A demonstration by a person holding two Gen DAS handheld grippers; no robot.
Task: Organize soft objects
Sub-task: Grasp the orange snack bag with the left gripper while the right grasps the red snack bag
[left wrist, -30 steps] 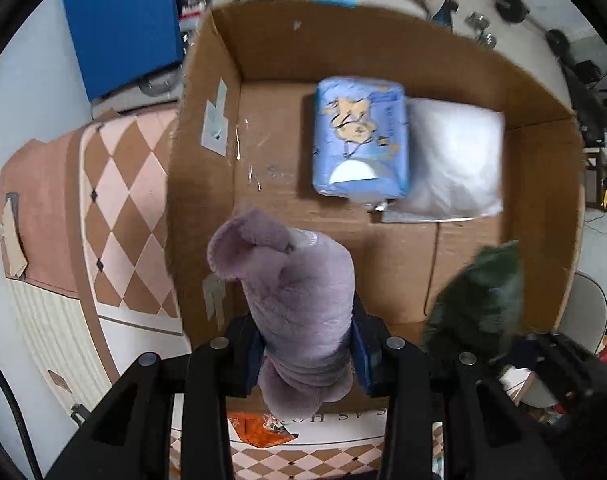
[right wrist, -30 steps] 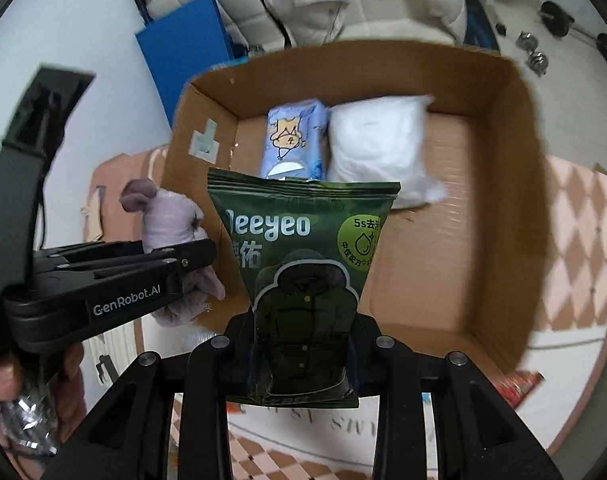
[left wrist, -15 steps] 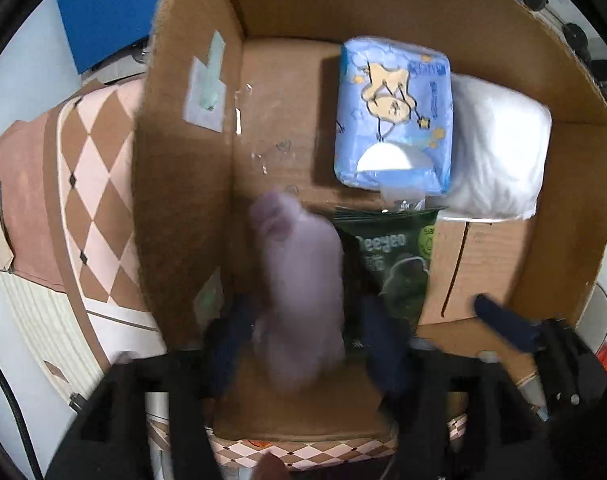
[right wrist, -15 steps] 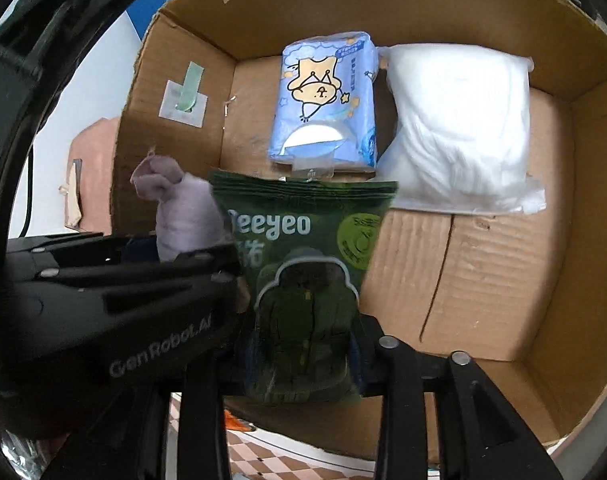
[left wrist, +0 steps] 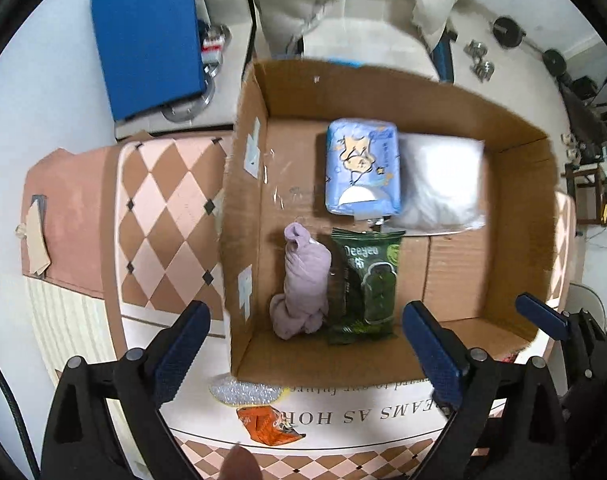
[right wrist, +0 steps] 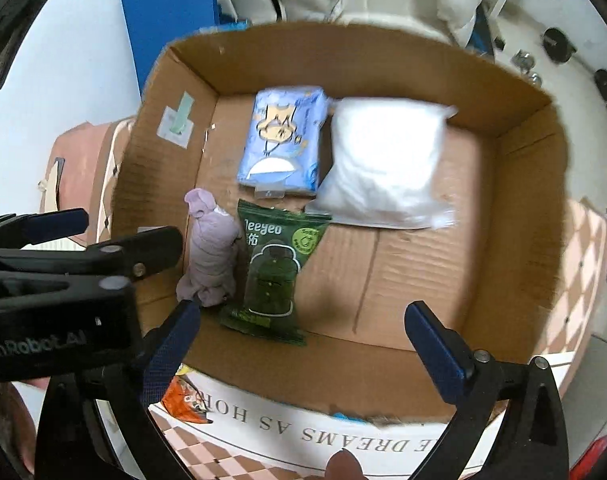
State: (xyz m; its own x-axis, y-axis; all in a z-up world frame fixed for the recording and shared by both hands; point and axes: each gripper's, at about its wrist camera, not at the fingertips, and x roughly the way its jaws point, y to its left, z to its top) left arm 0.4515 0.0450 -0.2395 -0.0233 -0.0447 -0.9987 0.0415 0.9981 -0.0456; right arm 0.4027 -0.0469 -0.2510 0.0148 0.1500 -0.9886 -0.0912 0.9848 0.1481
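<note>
We see our right hand-held gripper (right wrist: 301, 330) spread wide above the cardboard box (right wrist: 515, 216), where the lilac sock roll (right wrist: 213, 254) lies touching the green packet (right wrist: 277, 276), near the blue pack (right wrist: 283, 140) and white bag (right wrist: 387, 164).

Bare floor fills the cardboard box's (right wrist: 503, 216) right half; four soft packs crowd its left.

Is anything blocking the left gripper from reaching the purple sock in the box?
Nothing visible is. The left gripper is open above the box's near wall, and the purple sock lies uncovered beside the green packet.
</note>
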